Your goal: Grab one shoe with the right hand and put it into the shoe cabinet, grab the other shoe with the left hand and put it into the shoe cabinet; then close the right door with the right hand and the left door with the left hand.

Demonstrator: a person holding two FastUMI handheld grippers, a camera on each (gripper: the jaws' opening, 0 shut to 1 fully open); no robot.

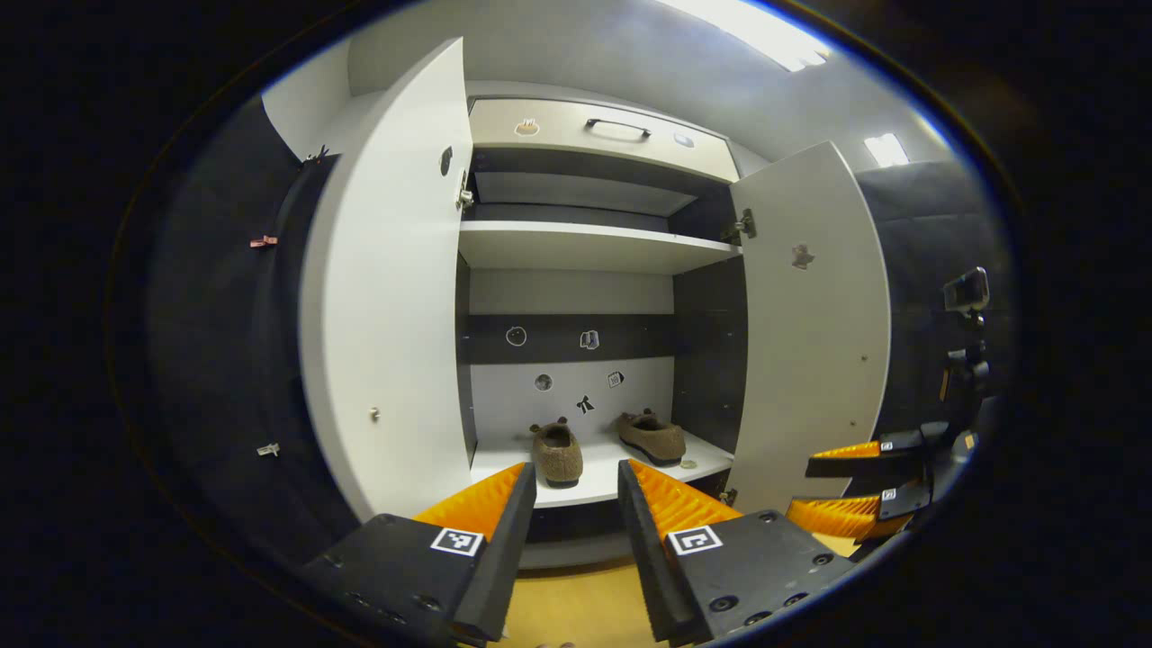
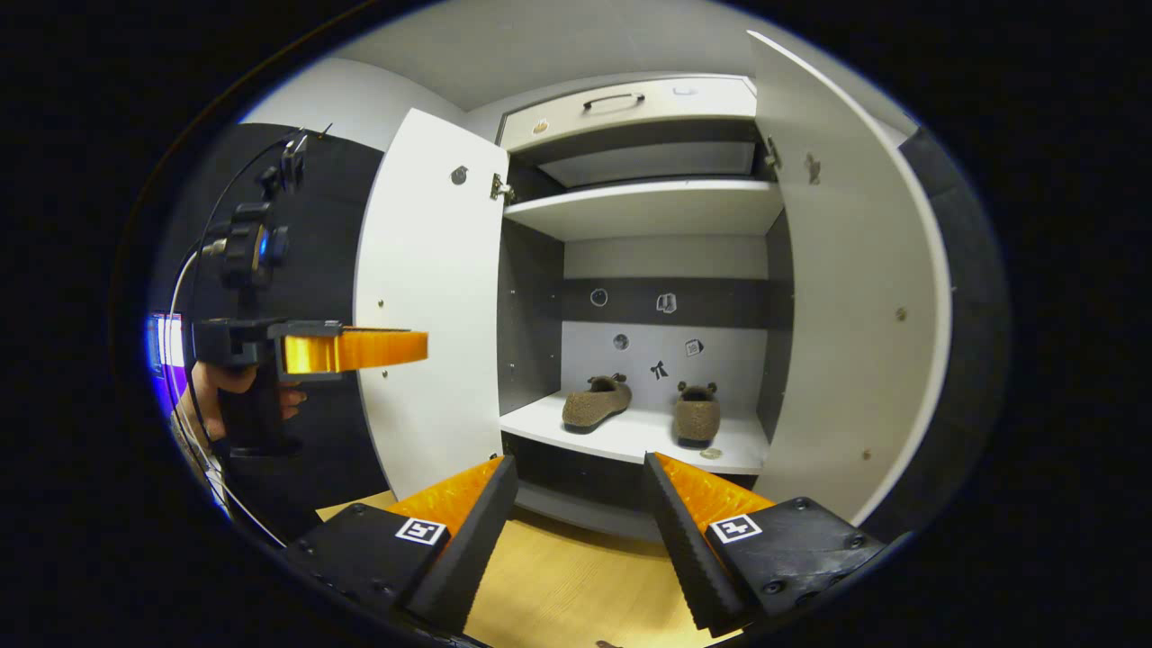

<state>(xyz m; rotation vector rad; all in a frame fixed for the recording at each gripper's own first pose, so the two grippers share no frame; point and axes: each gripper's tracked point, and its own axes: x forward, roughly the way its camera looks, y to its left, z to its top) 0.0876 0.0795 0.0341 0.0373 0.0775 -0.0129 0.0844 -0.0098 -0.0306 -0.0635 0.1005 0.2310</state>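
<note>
Two brown fuzzy shoes stand side by side on the bottom shelf of the white shoe cabinet: one shoe (image 1: 556, 453) (image 2: 597, 402) on the left and the other shoe (image 1: 652, 436) (image 2: 697, 418) on the right. The left door (image 1: 396, 288) (image 2: 432, 306) and the right door (image 1: 810, 324) (image 2: 855, 297) both stand wide open. My left gripper (image 1: 576, 468) is open and holds nothing, a little in front of the shelf. My right gripper (image 2: 580, 459) is open too, and it also appears low by the right door as the right gripper (image 1: 801, 488). The left gripper (image 2: 396, 349) hangs in front of the left door, held by a hand (image 2: 205, 389).
A drawer with a dark handle (image 1: 616, 129) tops the cabinet, above an upper shelf (image 1: 585, 245). Small stickers dot the back panel. A camera on a mount (image 1: 967, 292) stands to the right, another mount with cables (image 2: 247, 247) to the left. Wooden floor (image 1: 576, 603) lies below.
</note>
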